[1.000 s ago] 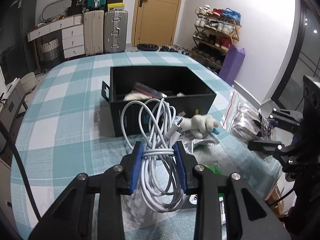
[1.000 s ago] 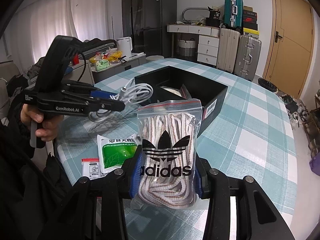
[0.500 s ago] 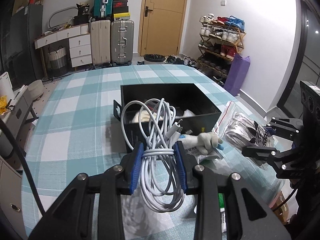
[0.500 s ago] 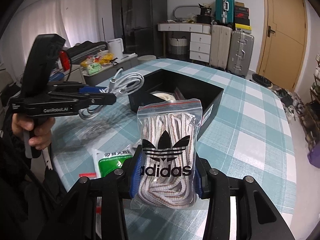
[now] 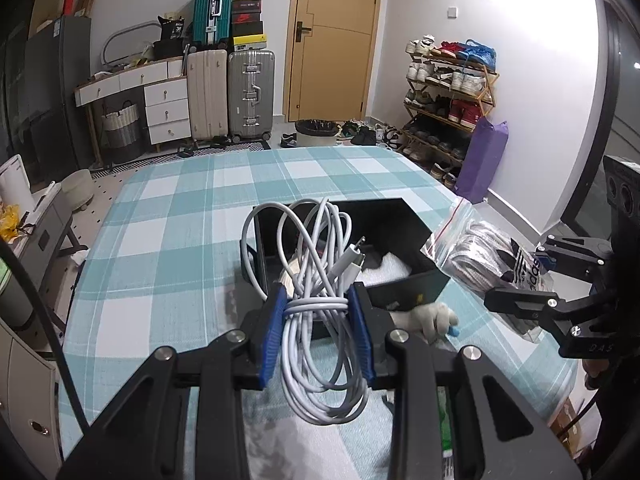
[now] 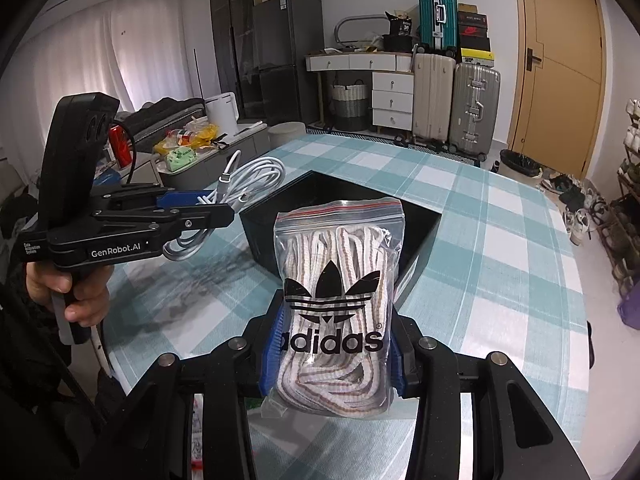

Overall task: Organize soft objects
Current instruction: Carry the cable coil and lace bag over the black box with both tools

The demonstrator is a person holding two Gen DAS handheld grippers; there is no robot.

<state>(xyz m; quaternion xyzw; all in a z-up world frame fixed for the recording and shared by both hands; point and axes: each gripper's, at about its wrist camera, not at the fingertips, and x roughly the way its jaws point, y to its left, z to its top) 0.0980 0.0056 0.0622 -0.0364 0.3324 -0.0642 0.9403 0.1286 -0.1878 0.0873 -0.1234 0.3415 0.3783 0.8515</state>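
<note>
Left wrist view: your left gripper (image 5: 320, 316) pinches the white cable coil (image 5: 320, 280) above the black box (image 5: 404, 280); your right gripper (image 6: 334, 348) clamps the laces bag (image 6: 338, 300) near the table's (image 6: 500, 240) front edge.

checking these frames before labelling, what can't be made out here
- Black box contents: left wrist view, mostly hidden behind the white cable; right wrist view, blocked by the adidas bag.
- Green packet: left wrist view, covered by the left gripper.
- White soft item: mostly hidden behind the box wall.
</note>
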